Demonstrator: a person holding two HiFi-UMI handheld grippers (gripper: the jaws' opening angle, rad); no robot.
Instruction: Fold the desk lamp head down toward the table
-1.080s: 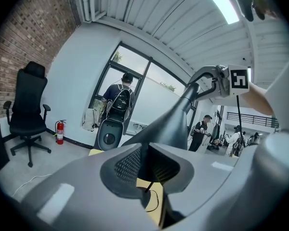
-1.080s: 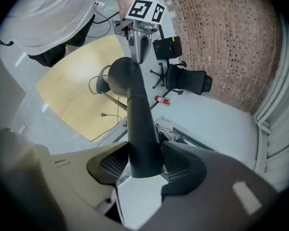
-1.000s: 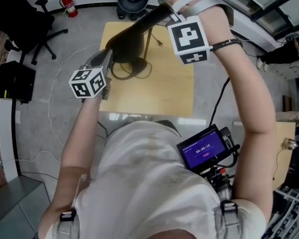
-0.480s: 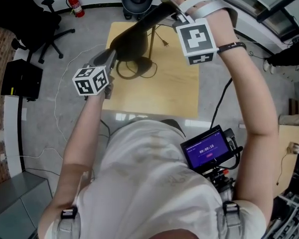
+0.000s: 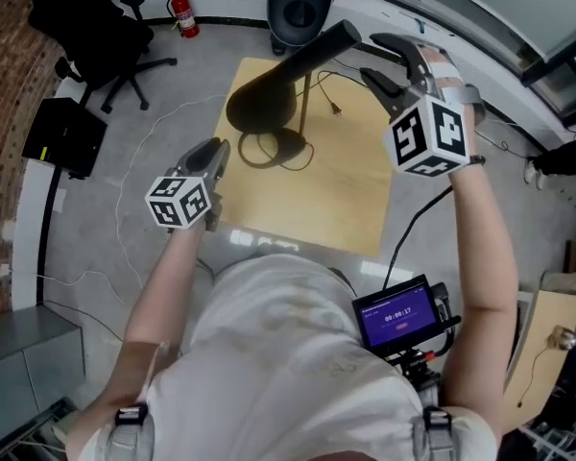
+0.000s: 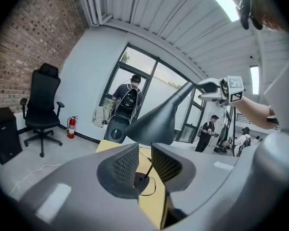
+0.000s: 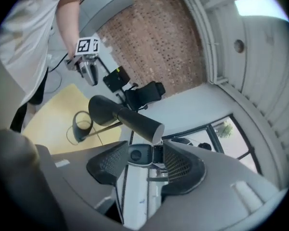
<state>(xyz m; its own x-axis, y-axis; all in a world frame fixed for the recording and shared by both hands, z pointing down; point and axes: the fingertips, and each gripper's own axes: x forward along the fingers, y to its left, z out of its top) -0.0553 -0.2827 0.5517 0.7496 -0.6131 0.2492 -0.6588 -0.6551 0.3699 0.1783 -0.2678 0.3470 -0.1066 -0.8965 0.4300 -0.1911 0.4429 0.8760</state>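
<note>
A black desk lamp stands on the pale wooden table. Its cone head slants, with the wide shade mouth low on the left and the narrow end high on the right, above a ring base. My left gripper hangs off the table's left edge, apart from the shade; its jaws are opening with nothing between them. To the right of the head's narrow end is my right gripper, its jaws wide, closing slightly and empty. The lamp head shows beyond the left jaws, and the lamp head beyond the right jaws.
A black office chair, a fire extinguisher and a black box stand on the floor to the left. A round black unit sits behind the table. The lamp's cord trails across the tabletop. People stand by the windows.
The right gripper has let go of the lamp head's narrow end, rolled and drawn off to the right. The left gripper has pulled back from the shade toward the near left.
</note>
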